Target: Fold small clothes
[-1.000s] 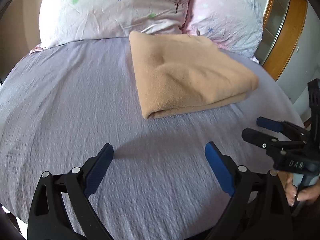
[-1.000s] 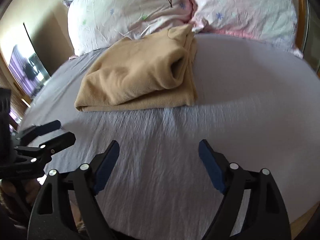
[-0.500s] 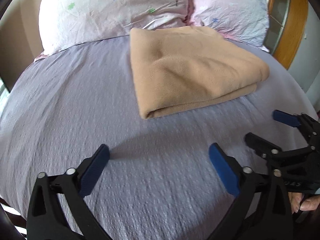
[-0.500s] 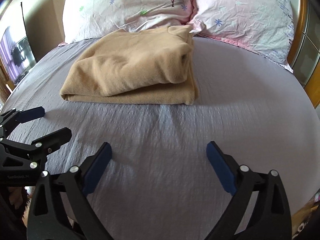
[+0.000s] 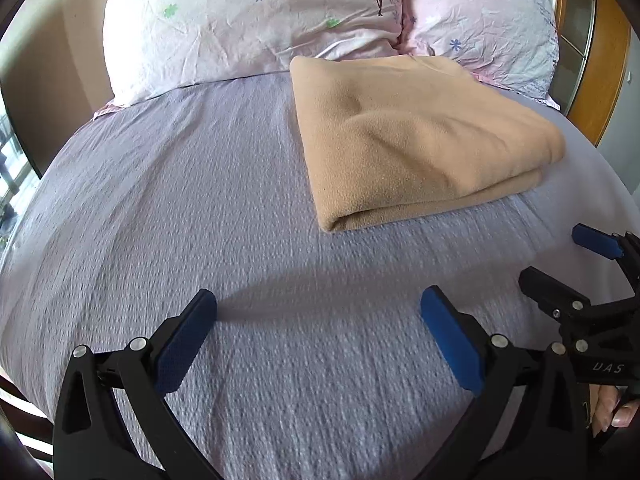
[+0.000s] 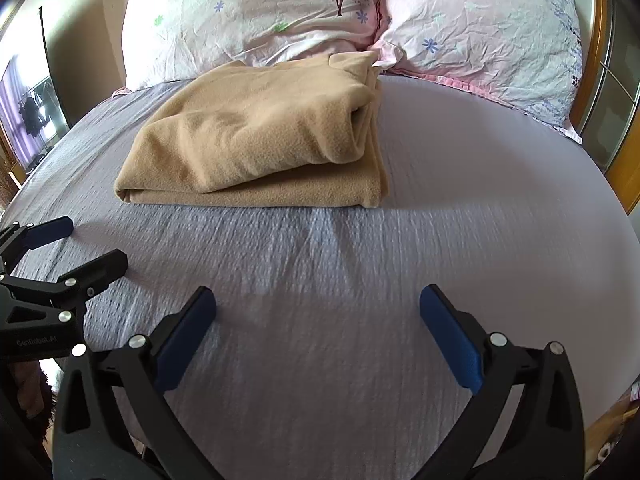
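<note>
My left gripper (image 5: 318, 320): jaws wide, empty, above the grey bedsheet (image 5: 180, 208). My right gripper (image 6: 318, 318): the same.

Tan fleece garment (image 6: 256, 148): folded, lying near the two floral pillows (image 6: 260, 12), well ahead of both tools.

Risk, as I judge it: the plump upper layer could slump open if nudged or pinched unevenly.

Unclear: the kind of garment; its underside; the sheet is blurred near me.

Two floral pillows (image 5: 256, 20), lilac bedsheet (image 5: 200, 220)
</note>
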Demonstrator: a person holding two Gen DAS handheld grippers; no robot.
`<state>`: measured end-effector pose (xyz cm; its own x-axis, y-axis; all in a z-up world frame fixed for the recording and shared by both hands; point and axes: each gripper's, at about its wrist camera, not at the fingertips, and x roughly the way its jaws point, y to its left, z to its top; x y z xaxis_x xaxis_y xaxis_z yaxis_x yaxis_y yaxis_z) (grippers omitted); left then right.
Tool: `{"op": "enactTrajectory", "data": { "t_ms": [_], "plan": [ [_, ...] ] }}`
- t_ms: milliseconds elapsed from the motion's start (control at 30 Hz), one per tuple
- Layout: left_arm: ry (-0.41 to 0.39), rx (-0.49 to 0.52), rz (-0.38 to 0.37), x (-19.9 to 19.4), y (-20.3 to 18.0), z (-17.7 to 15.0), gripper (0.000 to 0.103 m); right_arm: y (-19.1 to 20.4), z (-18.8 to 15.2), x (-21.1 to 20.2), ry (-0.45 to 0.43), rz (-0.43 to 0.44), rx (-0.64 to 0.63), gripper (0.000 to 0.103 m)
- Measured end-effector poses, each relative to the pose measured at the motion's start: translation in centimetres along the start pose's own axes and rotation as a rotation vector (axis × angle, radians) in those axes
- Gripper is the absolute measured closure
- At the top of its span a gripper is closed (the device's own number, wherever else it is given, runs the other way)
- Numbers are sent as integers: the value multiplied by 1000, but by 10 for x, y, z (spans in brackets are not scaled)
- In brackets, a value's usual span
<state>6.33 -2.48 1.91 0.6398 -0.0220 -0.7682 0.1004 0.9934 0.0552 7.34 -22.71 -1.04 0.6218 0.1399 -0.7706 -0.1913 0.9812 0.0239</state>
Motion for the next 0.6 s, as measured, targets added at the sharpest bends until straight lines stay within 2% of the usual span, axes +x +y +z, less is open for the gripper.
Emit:
{"op": "enactTrajectory", "data": {
  "t_ms": [600],
  "plan": [
    [-8,6,-4,0,0,2,1,1,0,0,-1,-2,1,2]
  ]
}}
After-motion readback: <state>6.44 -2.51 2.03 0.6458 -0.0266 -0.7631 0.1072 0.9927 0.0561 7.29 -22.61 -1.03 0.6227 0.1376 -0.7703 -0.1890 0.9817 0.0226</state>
